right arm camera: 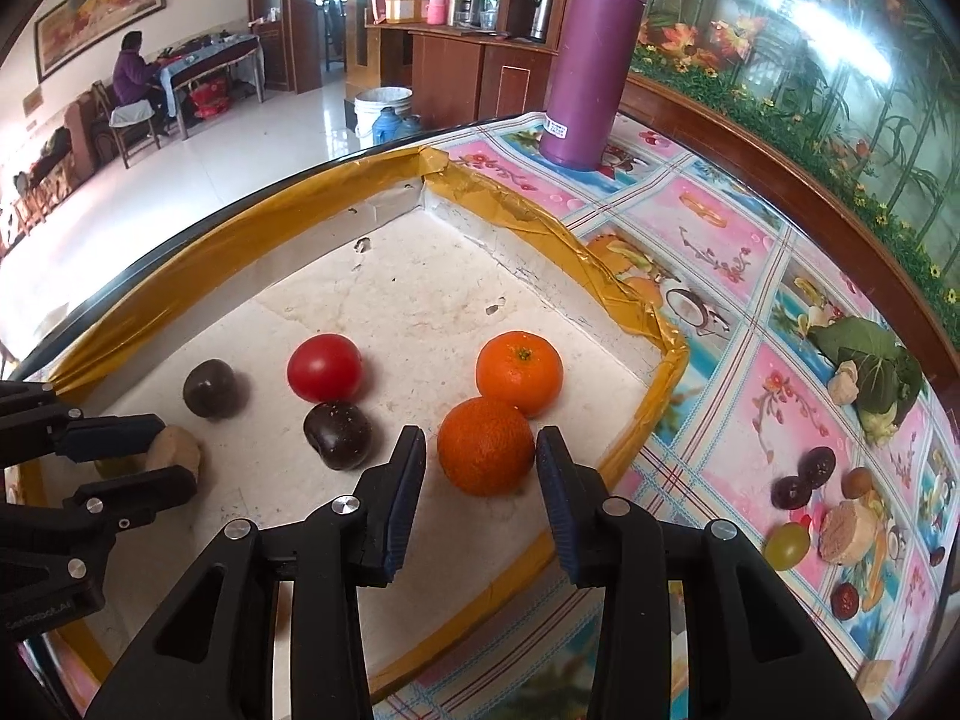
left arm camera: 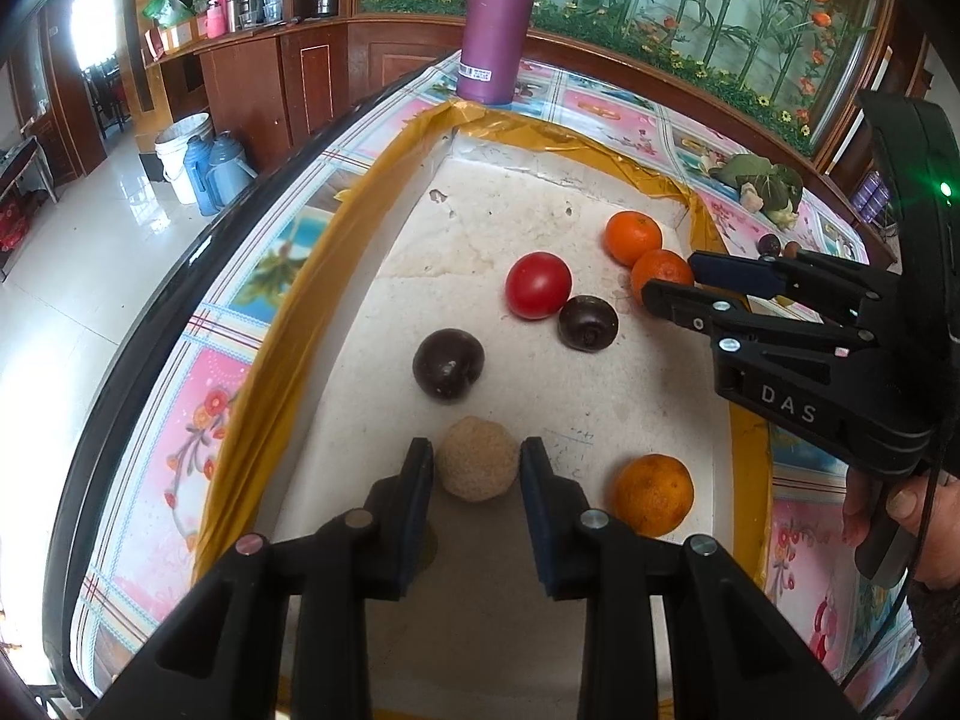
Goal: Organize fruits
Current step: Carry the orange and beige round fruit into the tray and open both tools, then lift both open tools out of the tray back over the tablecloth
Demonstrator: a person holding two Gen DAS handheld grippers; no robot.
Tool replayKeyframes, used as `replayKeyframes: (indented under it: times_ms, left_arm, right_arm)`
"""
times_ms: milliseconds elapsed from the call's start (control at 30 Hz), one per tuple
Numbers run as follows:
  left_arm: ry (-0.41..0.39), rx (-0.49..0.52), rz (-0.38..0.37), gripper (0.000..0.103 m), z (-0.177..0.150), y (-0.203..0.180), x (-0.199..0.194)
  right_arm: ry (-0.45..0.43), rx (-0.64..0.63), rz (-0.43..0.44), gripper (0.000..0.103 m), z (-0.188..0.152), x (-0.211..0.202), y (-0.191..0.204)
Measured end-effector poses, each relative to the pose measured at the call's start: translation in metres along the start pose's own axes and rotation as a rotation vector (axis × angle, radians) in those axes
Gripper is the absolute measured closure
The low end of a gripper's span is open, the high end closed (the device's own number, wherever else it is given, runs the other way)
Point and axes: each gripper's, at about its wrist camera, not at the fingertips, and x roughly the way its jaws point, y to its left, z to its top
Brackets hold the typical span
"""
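Observation:
A white tray with a yellow taped rim [left arm camera: 384, 192] [right arm camera: 600, 276] holds the fruit. My left gripper [left arm camera: 477, 468] is open, its fingers on either side of a tan rough ball-shaped fruit [left arm camera: 477, 467] [right arm camera: 174, 450]. My right gripper [right arm camera: 480, 456] [left arm camera: 672, 279] is open around an orange [right arm camera: 485, 446] [left arm camera: 660, 270], with a second orange [right arm camera: 519, 373] [left arm camera: 633, 237] just behind. Also in the tray are a red tomato [left arm camera: 538, 285] [right arm camera: 324, 367], two dark purple fruits [left arm camera: 448, 364] [left arm camera: 588, 322] [right arm camera: 211, 388] [right arm camera: 337, 435] and a third orange [left arm camera: 653, 495].
A purple bottle [left arm camera: 498, 24] [right arm camera: 591, 54] stands on the flowered tablecloth [right arm camera: 720, 228] beyond the tray's far corner. To the right of the tray lie leafy greens [right arm camera: 870, 366] [left arm camera: 762, 180], small dark fruits [right arm camera: 804, 477], a green grape [right arm camera: 786, 546] and a tan piece [right arm camera: 846, 531].

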Motion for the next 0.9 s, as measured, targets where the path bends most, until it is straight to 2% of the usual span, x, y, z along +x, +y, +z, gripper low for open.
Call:
replayKeyframes:
  times_ms: [167, 400, 600, 900]
  left_arm:
    - [-0.036, 0.007, 0.018, 0.053, -0.005, 0.001, -0.016]
    - [-0.064, -0.007, 0.033, 0.042, -0.013, 0.001, -0.034]
    - [-0.092, 0.007, 0.038, 0.03, -0.02, -0.018, -0.046]
    - [-0.107, 0.087, -0.008, 0.026, -0.024, -0.073, -0.054]
  right_arm:
    - [-0.028, 0.014, 0.005, 0.063, -0.009, -0.021, 0.001]
    - [-0.05, 0.07, 0.007, 0.06, -0.028, -0.054, -0.004]
    - [-0.05, 0.129, -0.001, 0.053, -0.058, -0.078, -0.017]
    - [-0.028, 0.237, -0.052, 0.052, -0.118, -0.11, -0.05]
